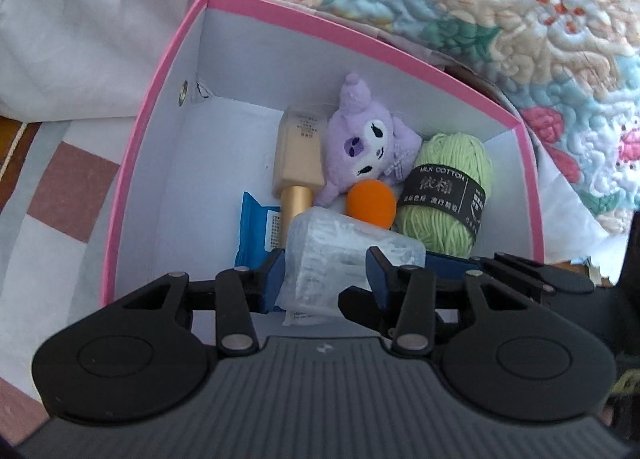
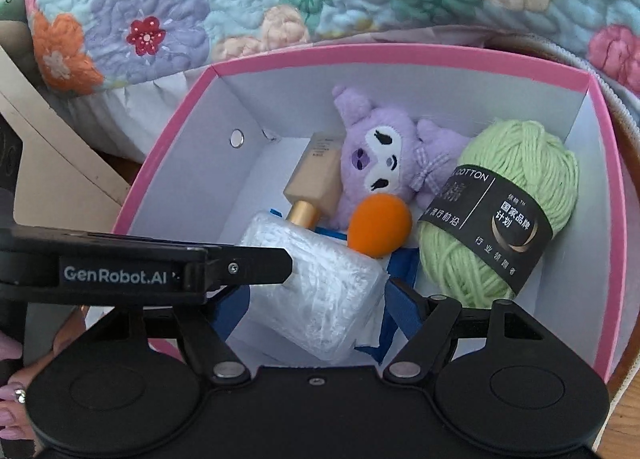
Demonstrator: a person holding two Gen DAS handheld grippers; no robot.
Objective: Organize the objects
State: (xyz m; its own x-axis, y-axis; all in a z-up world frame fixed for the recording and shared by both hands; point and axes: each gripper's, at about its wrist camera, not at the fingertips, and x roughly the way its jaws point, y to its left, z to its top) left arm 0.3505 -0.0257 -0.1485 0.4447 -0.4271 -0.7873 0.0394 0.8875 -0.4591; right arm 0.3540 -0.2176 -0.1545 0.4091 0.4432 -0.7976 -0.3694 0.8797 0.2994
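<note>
Two grippers meet on one clear plastic-wrapped white packet [image 1: 344, 259], low inside the pink-rimmed white cardboard box [image 1: 168, 71]. The left gripper [image 1: 326, 279] has its blue pads against the packet's two sides, pinching it; the right gripper [image 2: 316, 307] straddles the same packet, its blue fingers [image 2: 404, 311] close at either side — whether they press it I cannot tell. Just behind the packet lie a beige bottle with a gold cap [image 1: 298, 163], an orange sponge ball [image 1: 371, 204] and a blue sachet [image 1: 256, 231]. A purple plush toy [image 1: 364, 151] leans beside a green yarn skein with a black label [image 1: 450, 195]. Flowered quilted fabric [image 1: 500, 7] lies beyond the box.
</note>
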